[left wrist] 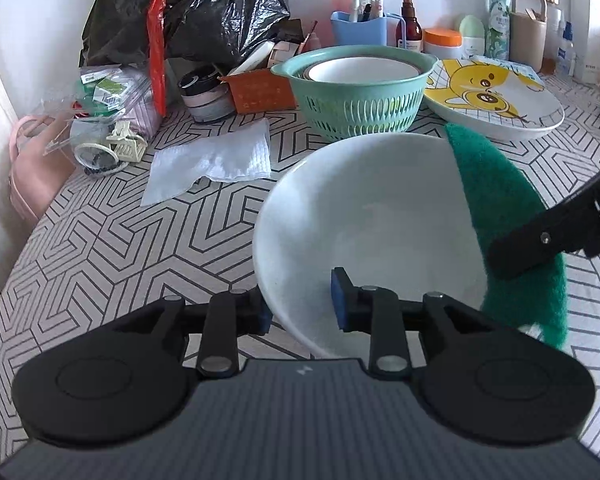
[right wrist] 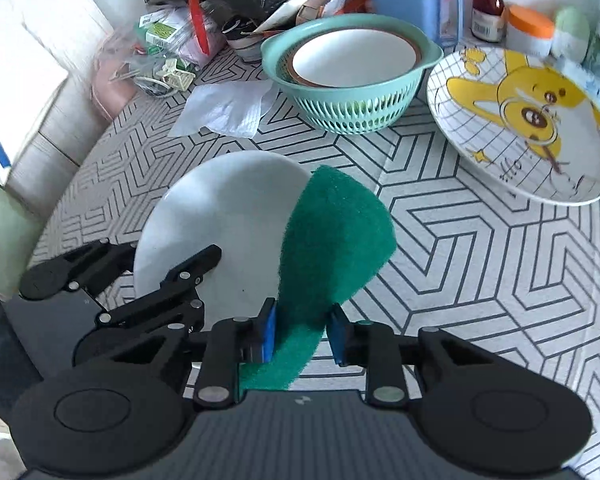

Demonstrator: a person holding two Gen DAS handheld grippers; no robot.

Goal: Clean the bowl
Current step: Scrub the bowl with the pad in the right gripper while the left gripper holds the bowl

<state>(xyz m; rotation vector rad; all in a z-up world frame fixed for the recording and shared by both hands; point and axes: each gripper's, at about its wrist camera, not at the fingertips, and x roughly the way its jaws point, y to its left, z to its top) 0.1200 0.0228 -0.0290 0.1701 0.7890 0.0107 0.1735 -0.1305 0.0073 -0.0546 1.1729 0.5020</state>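
Desk (left wrist: 112, 240): covered in a white cloth with a dark geometric line pattern, set against a white wall.

Left edge: a pink bag (left wrist: 28, 168), clear packets and a cream hair clip (left wrist: 126, 142). Behind them, a black plastic bag (left wrist: 204, 8) with a red strip. Beside these, a crumpled white tissue (left wrist: 212, 160) lay flat on the cloth.

Centre rear: a teal colander (left wrist: 356, 92) holding nested bowls, with a blue pen holder (left wrist: 360, 28) behind it.

Centre front: the white bowl (left wrist: 364, 220), tilted on the cloth. The left claw (left wrist: 300, 308) was clamped on its near rim, one pad inside and one outside.

Right of it: a green scouring pad (right wrist: 328, 240) lay over the bowl's right rim, pinched between the pads of the right claw (right wrist: 302, 332).

Right rear: a cartoon-printed plate (left wrist: 500, 96), then bottles and jars along the wall.
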